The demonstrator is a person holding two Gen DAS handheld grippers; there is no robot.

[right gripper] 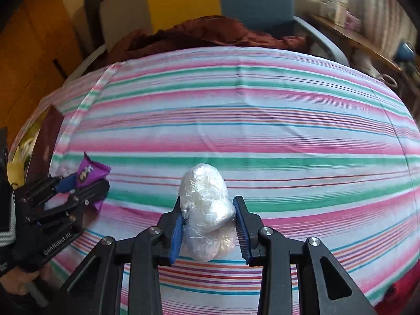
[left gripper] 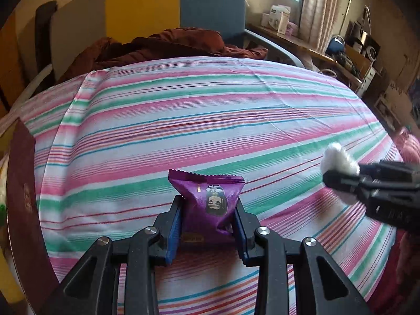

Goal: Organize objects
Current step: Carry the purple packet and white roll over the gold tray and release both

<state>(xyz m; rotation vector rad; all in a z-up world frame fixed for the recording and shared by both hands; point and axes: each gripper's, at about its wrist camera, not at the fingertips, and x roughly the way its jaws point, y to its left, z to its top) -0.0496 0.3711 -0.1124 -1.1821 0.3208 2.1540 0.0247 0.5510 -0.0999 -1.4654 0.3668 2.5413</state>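
Stripes of pink, green and white run across the cloth [left gripper: 199, 110] that covers the whole work surface, and both tools hang over it, tilted downward. The left gripper [left gripper: 208, 204] has its jaws drawn in close on a purple snack packet [left gripper: 210, 199], the blue pads [left gripper: 174, 225] pressing its two sides so the foil bulges between them; the crimped top edge of the packet stands up beyond the fingertips, clear of the cloth. From the other camera the same packet [right gripper: 90, 172] shows at the left, pinched in that gripper [right gripper: 86, 181], with a person's hand [right gripper: 18, 283] wrapped round the handle below it. The right gripper [right gripper: 208, 207] is closed, though not all the way, on a lumpy bundle wrapped in clear film [right gripper: 207, 210], whitish and crinkled; the pads touch both its sides and it sticks out well past the fingertips. In the left camera that bundle [left gripper: 338, 160] appears at the right edge, held in the right gripper [left gripper: 341, 176], well apart from the purple packet. A dark maroon flat box [left gripper: 22, 183] lies along the left rim of the cloth. Beyond the far edge, a heap of dark red fabric [left gripper: 170, 44] sits piled in front of a blue chair [left gripper: 210, 5], and a cluttered wooden shelf [left gripper: 296, 42] runs under the window at the right.
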